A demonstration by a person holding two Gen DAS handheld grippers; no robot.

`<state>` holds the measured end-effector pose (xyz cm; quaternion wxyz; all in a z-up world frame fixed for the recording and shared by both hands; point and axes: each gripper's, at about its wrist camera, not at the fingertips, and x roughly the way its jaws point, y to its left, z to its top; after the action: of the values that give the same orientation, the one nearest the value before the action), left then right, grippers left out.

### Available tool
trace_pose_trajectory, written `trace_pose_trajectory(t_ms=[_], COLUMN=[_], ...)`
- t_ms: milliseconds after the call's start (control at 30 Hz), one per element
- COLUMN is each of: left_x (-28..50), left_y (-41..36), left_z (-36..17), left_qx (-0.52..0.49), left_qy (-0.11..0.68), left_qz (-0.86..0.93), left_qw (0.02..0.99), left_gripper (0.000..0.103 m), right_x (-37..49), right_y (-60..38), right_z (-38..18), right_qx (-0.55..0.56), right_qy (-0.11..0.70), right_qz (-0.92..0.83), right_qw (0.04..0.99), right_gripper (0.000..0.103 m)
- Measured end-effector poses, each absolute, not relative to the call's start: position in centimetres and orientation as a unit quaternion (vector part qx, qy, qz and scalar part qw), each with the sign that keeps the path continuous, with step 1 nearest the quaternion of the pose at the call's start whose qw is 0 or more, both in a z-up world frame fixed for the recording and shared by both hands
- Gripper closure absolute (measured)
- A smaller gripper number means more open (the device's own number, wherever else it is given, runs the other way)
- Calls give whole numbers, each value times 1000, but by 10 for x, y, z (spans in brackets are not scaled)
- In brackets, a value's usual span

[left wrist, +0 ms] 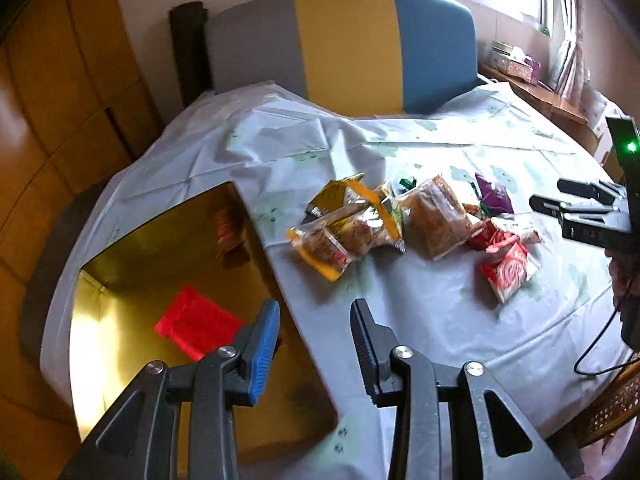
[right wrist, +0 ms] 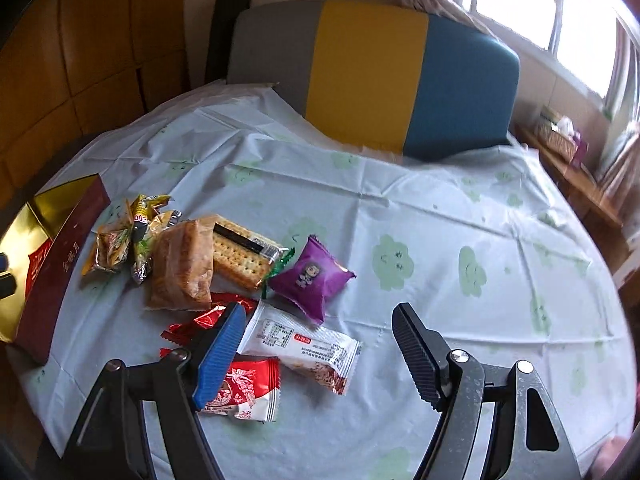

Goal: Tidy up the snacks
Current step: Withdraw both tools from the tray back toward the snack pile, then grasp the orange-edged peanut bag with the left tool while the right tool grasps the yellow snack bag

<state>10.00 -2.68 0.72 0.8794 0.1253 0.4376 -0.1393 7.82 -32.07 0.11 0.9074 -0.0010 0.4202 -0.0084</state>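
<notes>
Jaws gaping above white snack packet (right wrist: 300, 344)

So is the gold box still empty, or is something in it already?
Not empty. The open gold box has one red packet lying on its floor; the other snacks sit outside on the tablecloth.

Each gripper, left gripper (left wrist: 316, 344) and right gripper (right wrist: 320, 350) alike, was a dark grey linkage frame with triangular cut-outs and round silver screws, carrying one blue ribbed finger and one black ribbed finger. A green light and a thin black cable showed on the right one.
</notes>
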Motion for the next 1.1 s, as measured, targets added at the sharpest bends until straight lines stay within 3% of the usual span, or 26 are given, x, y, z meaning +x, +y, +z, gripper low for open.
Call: trace_pose_trajectory(t_ms=[200, 467, 600, 767, 1067, 1100], left_x=[151, 202, 208, 203, 232, 233], left_y=[-39, -74, -91, -98, -93, -93], left_z=[9, -9, -27, -43, -67, -68], left_qx=[78, 103, 170, 257, 265, 260], left_qy=[466, 487, 505, 509, 526, 526], left_qz=[-154, -180, -237, -281, -259, -257], left_qw=[868, 848, 812, 772, 766, 767], left_gripper=[66, 66, 47, 38, 37, 41], right_x=[78, 80, 81, 81, 82, 82], right_y=[-314, -315, -319, -321, -321, -322], right_z=[5, 7, 8, 10, 8, 7], right_qx=[8, 26, 37, 47, 51, 52], right_qy=[421, 425, 429, 431, 436, 436], right_qz=[8, 10, 7, 9, 7, 6], right_qw=[907, 905, 903, 901, 899, 898], right_gripper=[27, 25, 24, 23, 23, 23])
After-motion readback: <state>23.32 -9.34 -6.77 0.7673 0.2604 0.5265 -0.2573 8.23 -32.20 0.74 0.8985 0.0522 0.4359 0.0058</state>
